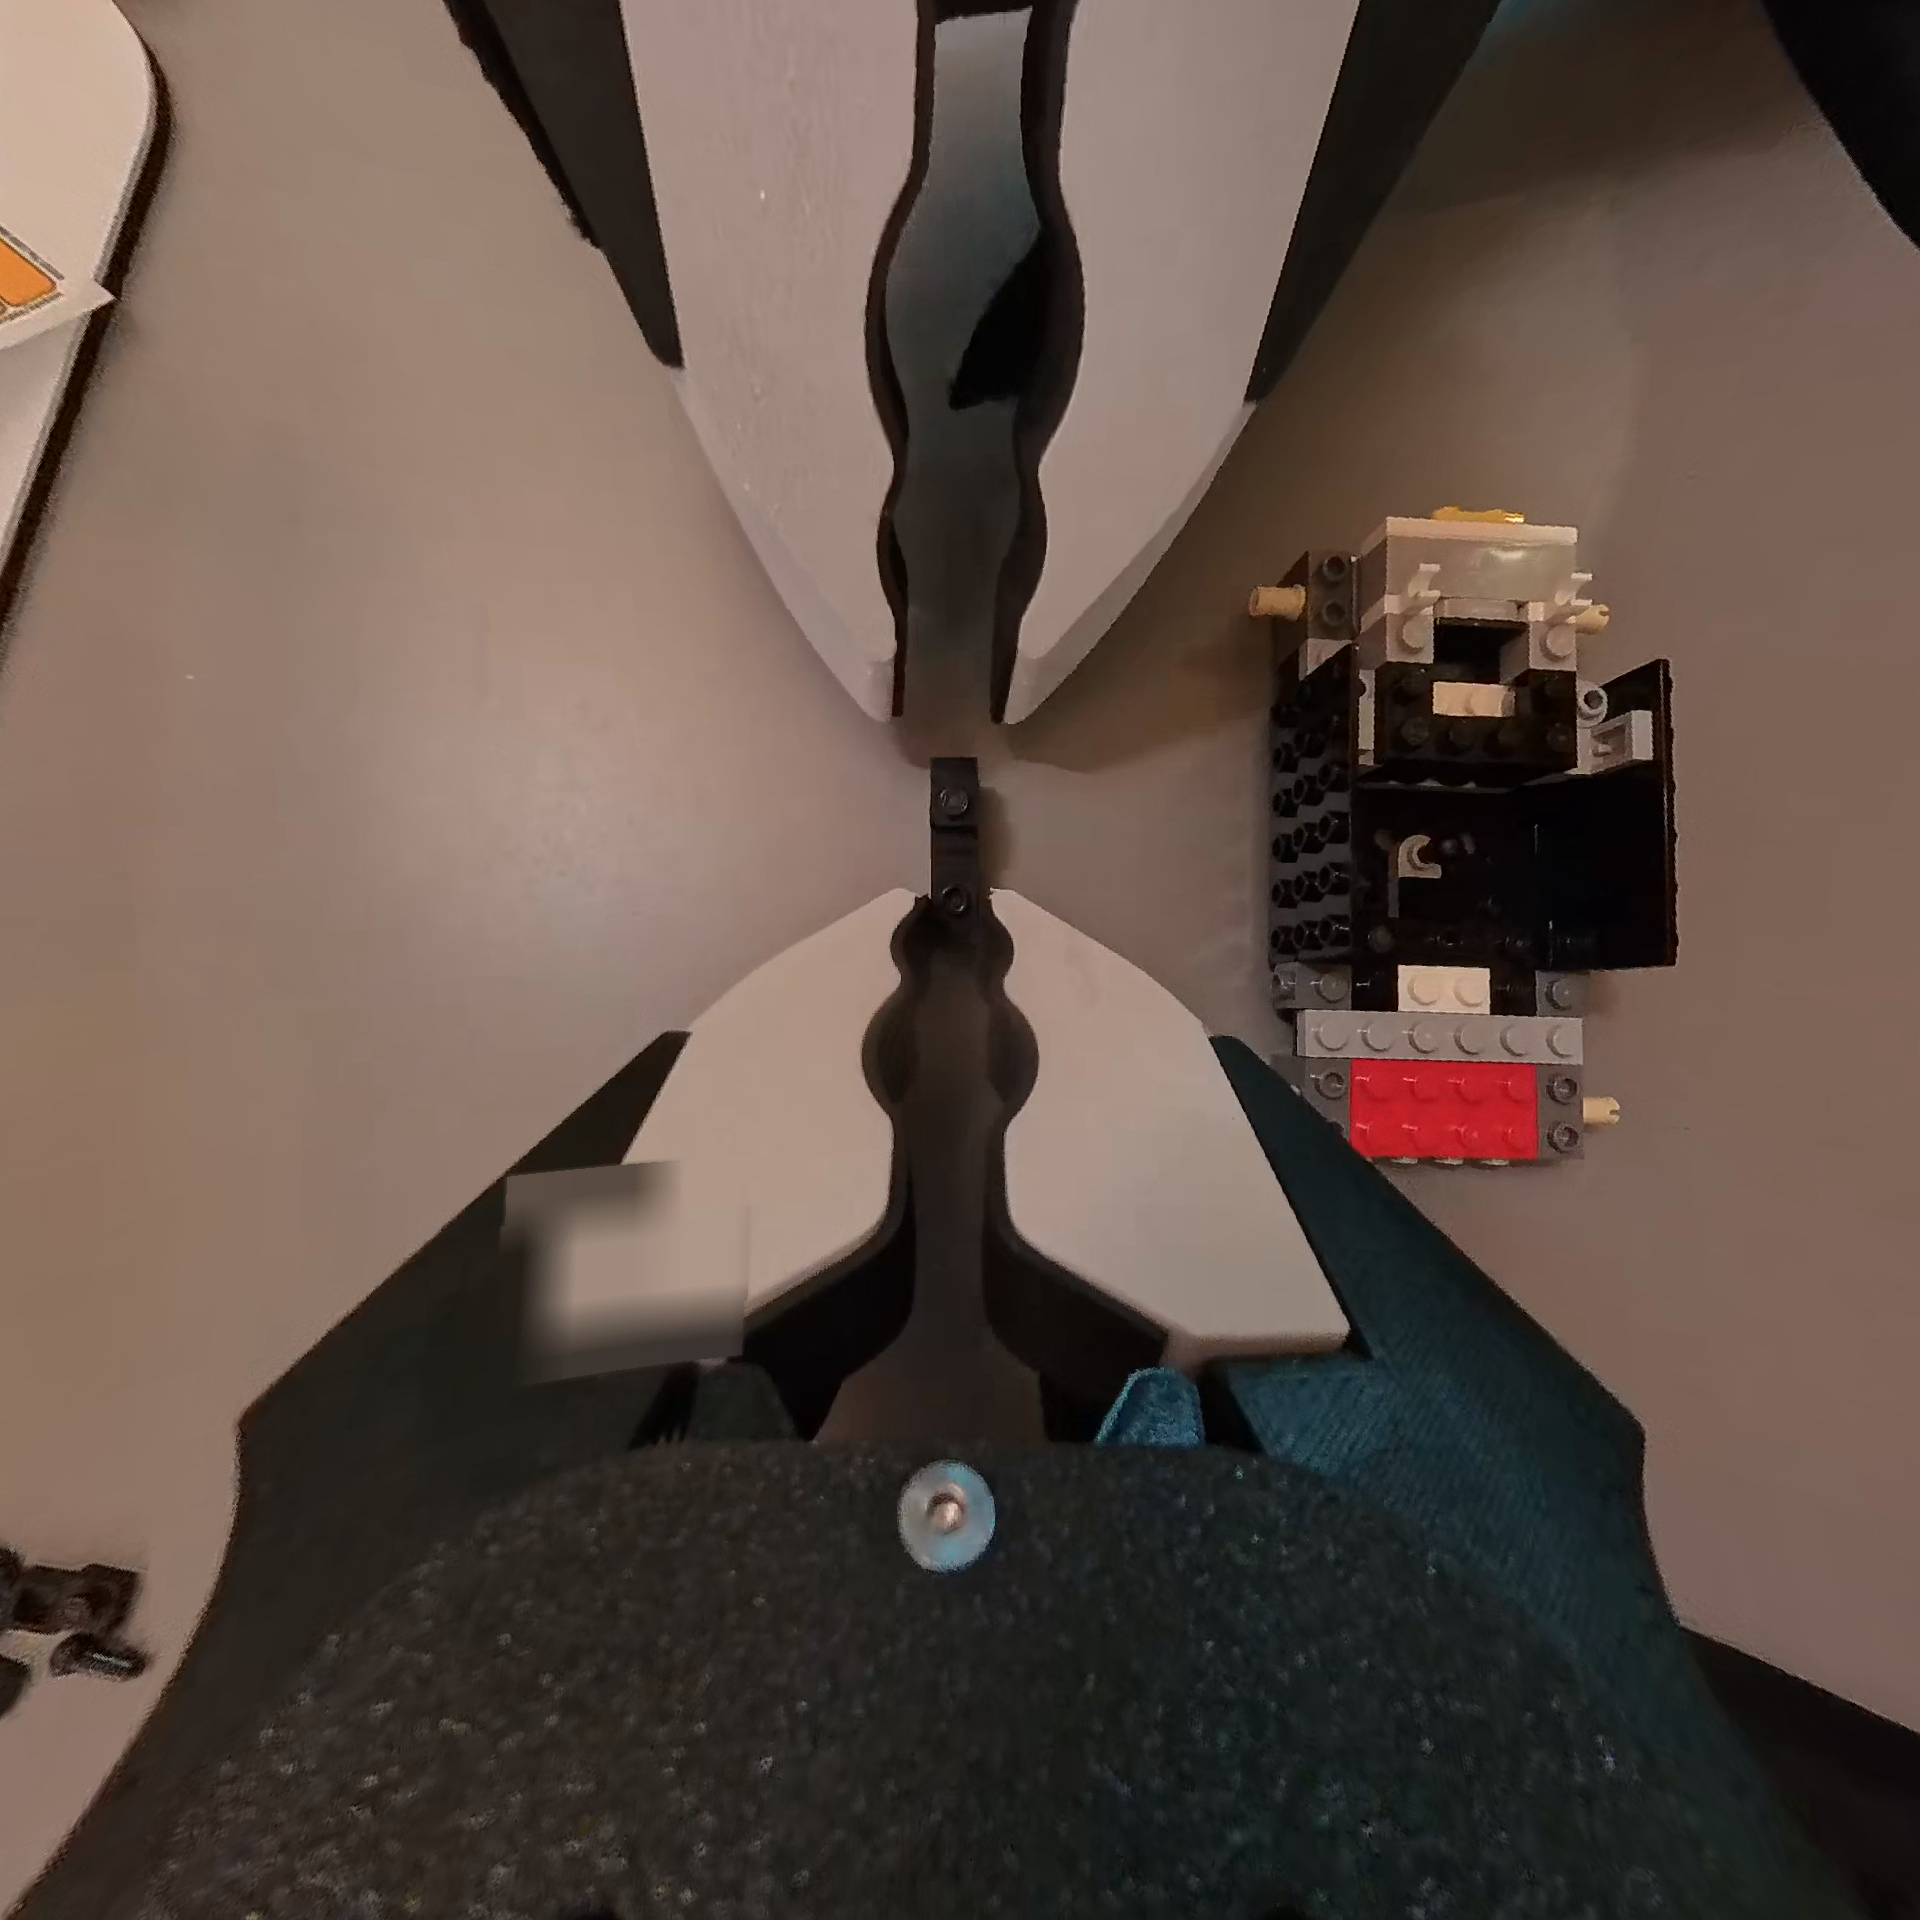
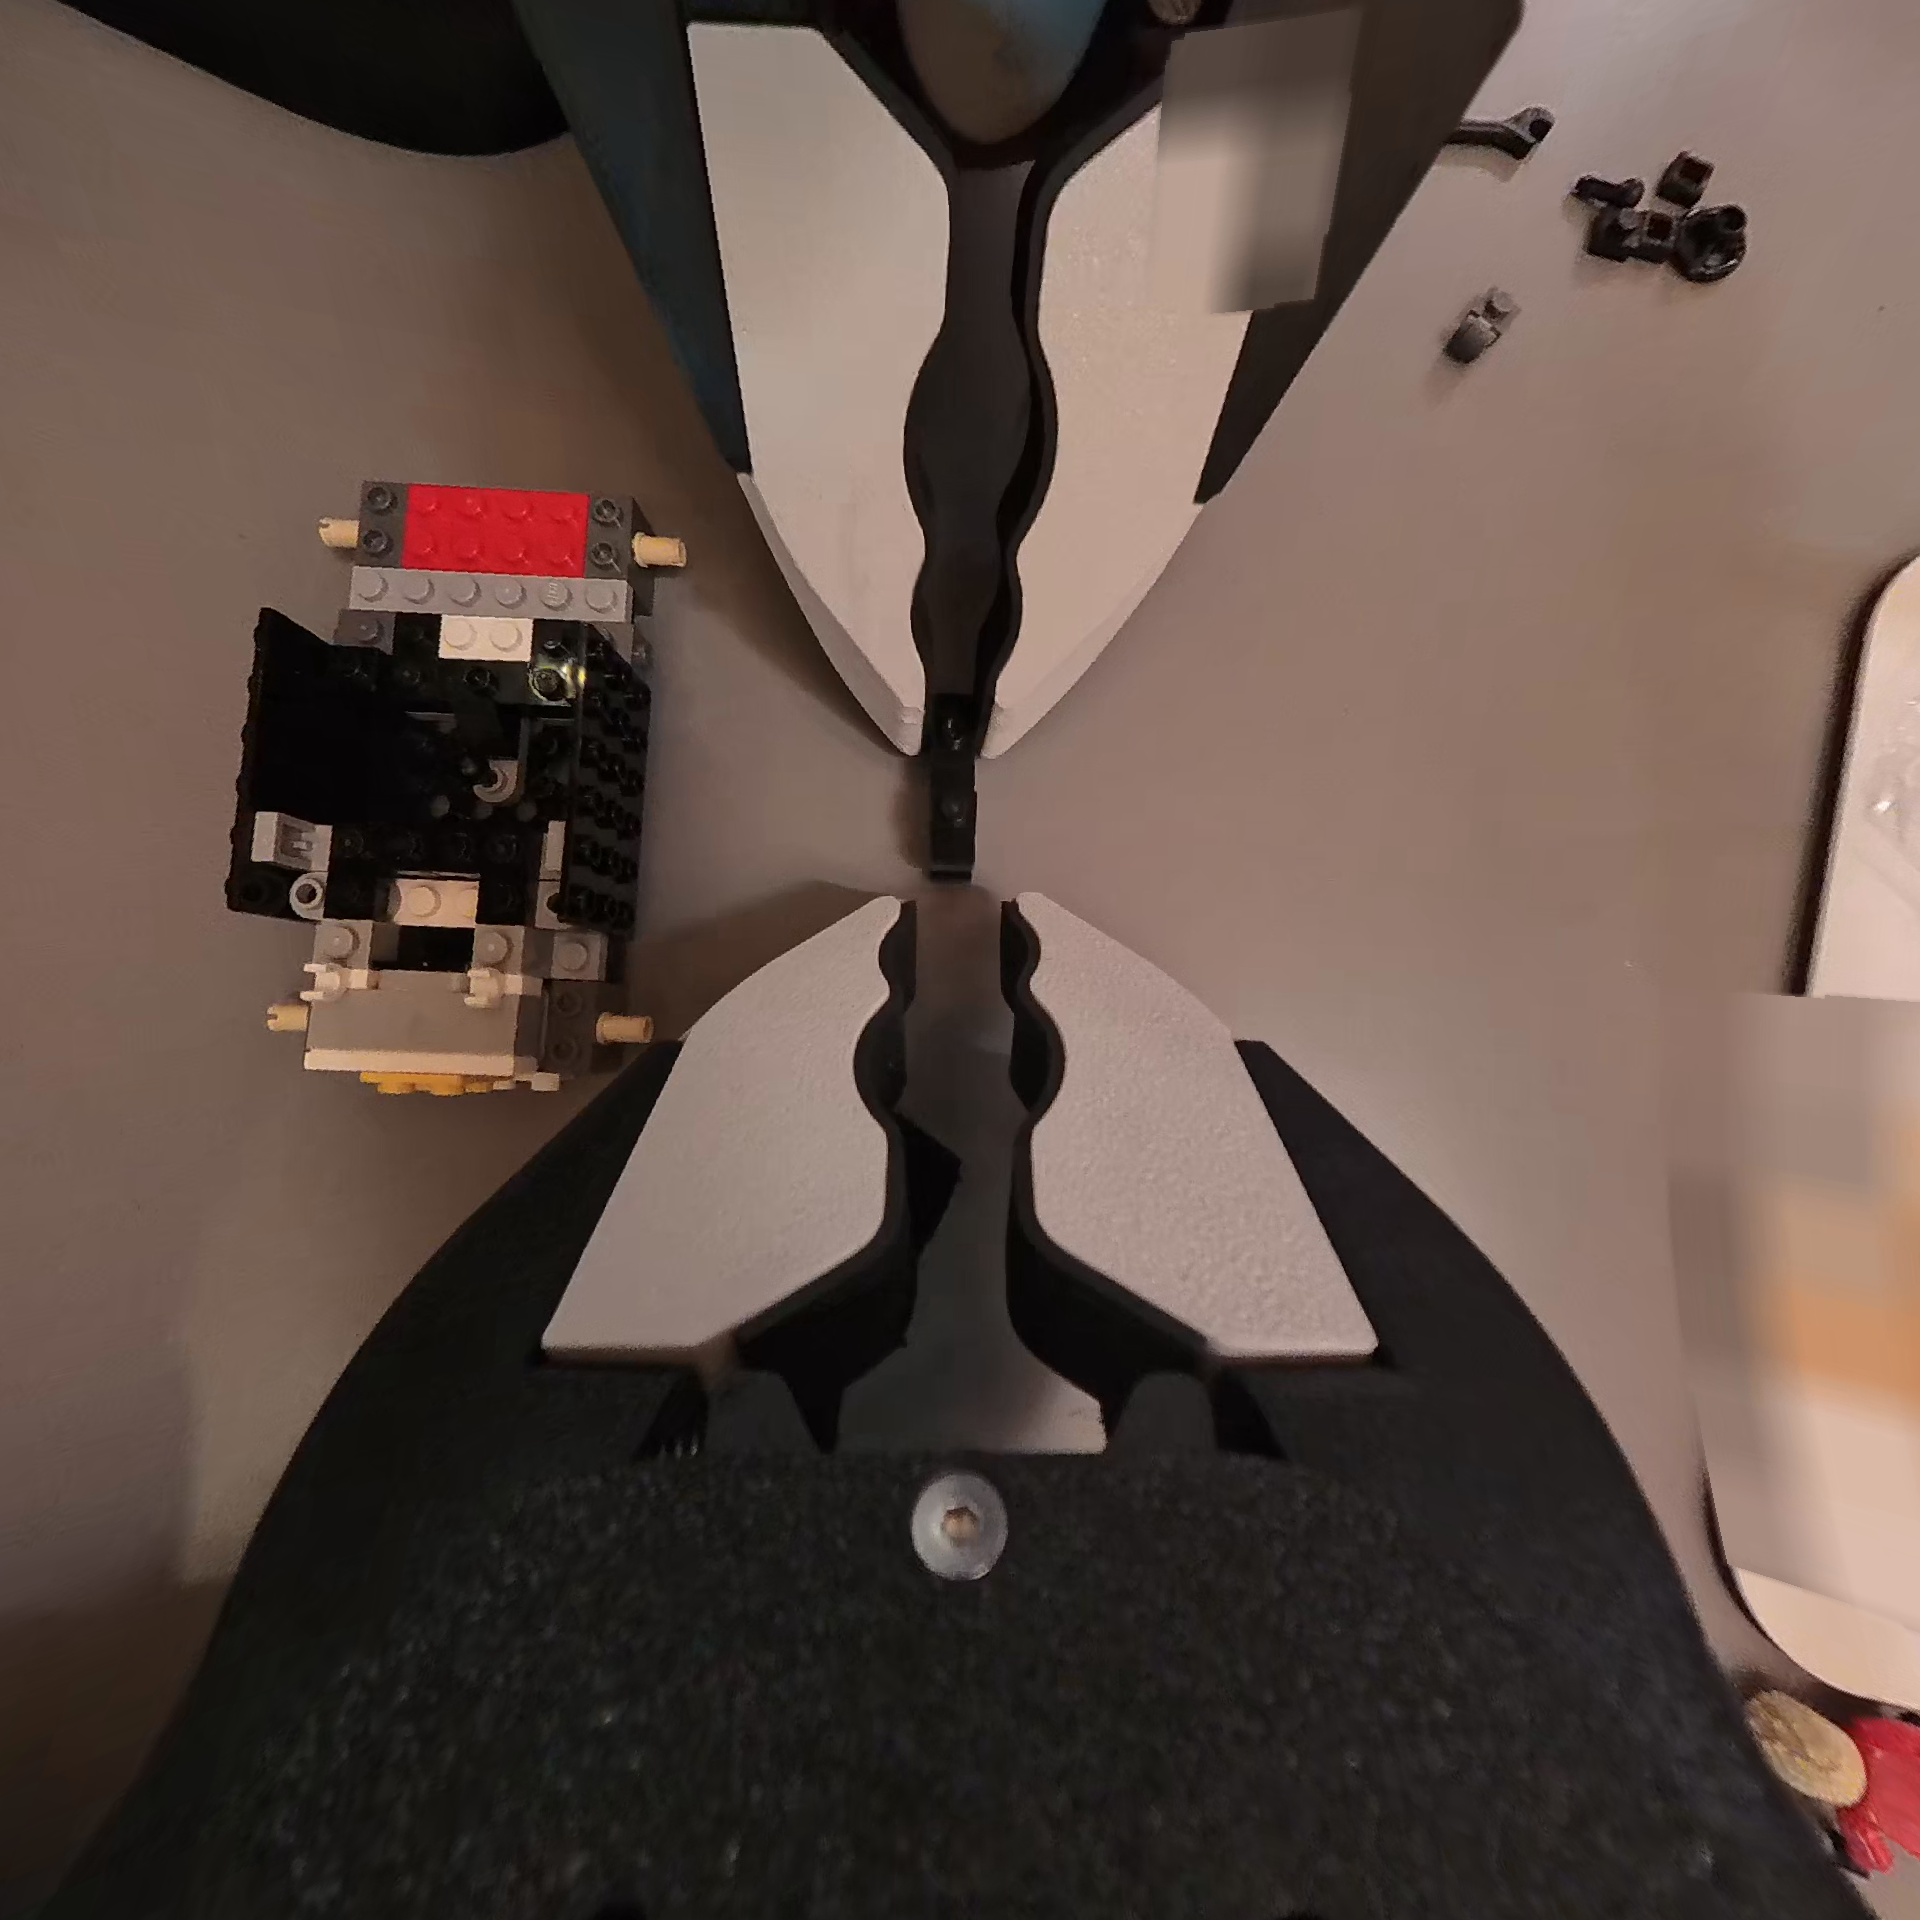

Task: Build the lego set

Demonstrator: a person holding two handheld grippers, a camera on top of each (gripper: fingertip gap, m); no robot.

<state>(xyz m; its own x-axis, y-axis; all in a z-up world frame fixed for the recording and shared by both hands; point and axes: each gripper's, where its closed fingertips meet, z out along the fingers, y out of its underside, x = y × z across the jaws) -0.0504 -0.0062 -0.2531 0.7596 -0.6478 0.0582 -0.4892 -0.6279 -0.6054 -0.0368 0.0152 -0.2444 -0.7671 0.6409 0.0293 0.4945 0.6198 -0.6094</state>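
Observation:
A small black lego piece (image 1: 954,831) with two studs is pinched at its near end in my left gripper (image 1: 956,902), which is shut on it above the grey table. In the right wrist view the piece (image 2: 951,805) sticks out from the left gripper (image 2: 951,743) towards my right gripper (image 2: 956,909). The right gripper is open and empty, its tips just short of the piece's free end; it faces the left one in the left wrist view (image 1: 948,717). The partly built black, grey and red lego model (image 1: 1455,862) stands beside both grippers (image 2: 457,790).
Several loose small black pieces (image 2: 1652,218) lie on the table, also at the lower left of the left wrist view (image 1: 73,1621). A white tray (image 2: 1870,790) is at the right edge. A paper sheet (image 1: 42,312) lies at the far left. Red and yellow bits (image 2: 1849,1766) lie at the lower right. The grippers are tip to tip, or close to it.

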